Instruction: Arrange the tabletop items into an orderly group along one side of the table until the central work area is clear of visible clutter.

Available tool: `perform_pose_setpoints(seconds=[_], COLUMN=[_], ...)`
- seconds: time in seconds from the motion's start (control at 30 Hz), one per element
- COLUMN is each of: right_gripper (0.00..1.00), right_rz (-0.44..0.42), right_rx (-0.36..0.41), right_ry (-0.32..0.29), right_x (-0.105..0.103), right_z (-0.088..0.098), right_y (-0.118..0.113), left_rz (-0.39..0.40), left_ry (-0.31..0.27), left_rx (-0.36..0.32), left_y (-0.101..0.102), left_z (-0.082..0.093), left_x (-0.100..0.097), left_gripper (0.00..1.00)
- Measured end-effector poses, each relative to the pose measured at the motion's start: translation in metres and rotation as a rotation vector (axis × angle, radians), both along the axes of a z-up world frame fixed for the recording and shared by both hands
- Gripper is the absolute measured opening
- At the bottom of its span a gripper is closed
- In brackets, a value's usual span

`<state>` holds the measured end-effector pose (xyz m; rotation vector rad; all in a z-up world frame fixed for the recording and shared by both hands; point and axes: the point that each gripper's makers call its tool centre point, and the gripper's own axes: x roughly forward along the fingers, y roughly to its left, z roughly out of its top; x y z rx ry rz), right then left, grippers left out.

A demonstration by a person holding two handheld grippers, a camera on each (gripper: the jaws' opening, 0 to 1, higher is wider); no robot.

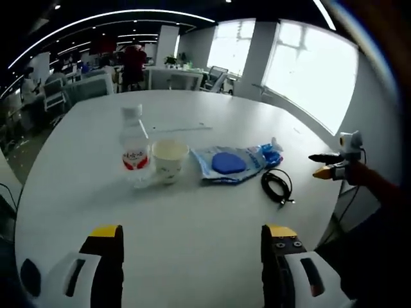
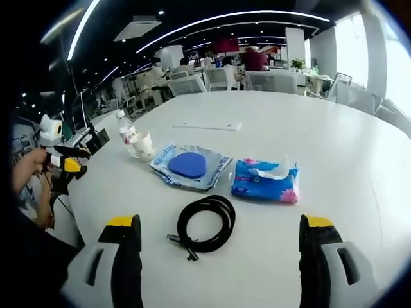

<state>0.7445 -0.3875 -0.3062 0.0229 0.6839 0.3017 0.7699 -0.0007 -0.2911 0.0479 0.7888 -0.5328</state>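
Your left gripper and right gripper both hover over the white surface with fingers apart and nothing between them. The coiled black cable lies just ahead of your right fingers; it looks limp and light, so pinch across the bundled loop. Beyond it sit the blue tissue pack, soft and crushable, and the blue disc in a clear plastic bag, probably slippery, so take it by an edge. The left gripper view shows the clear plastic water bottle upright beside the white paper cup, which is thin-walled and easily tipped; the right gripper view shows them small and far off.
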Motion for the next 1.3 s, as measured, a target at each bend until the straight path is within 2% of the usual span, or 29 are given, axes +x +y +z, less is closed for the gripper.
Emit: perform_pose_setpoints(seconds=[0.23,0.4,0.83,0.97,1.07,1.3], right_gripper=[1.0,1.0,1.0,1.0,1.0,1.0], right_rz=[0.026,0.032,0.004,-0.004,0.0,0.008], right_rx=[-0.022,-0.045,-0.011,0.009,0.006,0.005], right_ry=[0.005,-0.003,-0.018,-0.017,-0.021,-0.022], right_x=[-0.007,-0.01,-0.018,-0.019,-0.019,-0.014], right_z=[0.003,0.003,0.008,0.009,0.011,0.012], right_y=[-0.002,-0.006,-0.013,-0.014,-0.014,-0.012], left_rz=[-0.007,-0.02,-0.029,-0.032,-0.026,-0.04], left_ry=[-0.009,-0.011,0.011,-0.001,-0.028,-0.022], left_rx=[-0.014,-0.038,-0.022,-0.009,-0.024,-0.01], left_y=[0.004,-0.004,-0.009,-0.008,-0.008,-0.008], left_z=[0.001,0.006,0.001,0.003,0.01,0.011], left_x=[-0.002,-0.005,-0.006,-0.005,-0.001,0.001], left_gripper=[0.92,0.95,0.99,1.0,1.0,1.0])
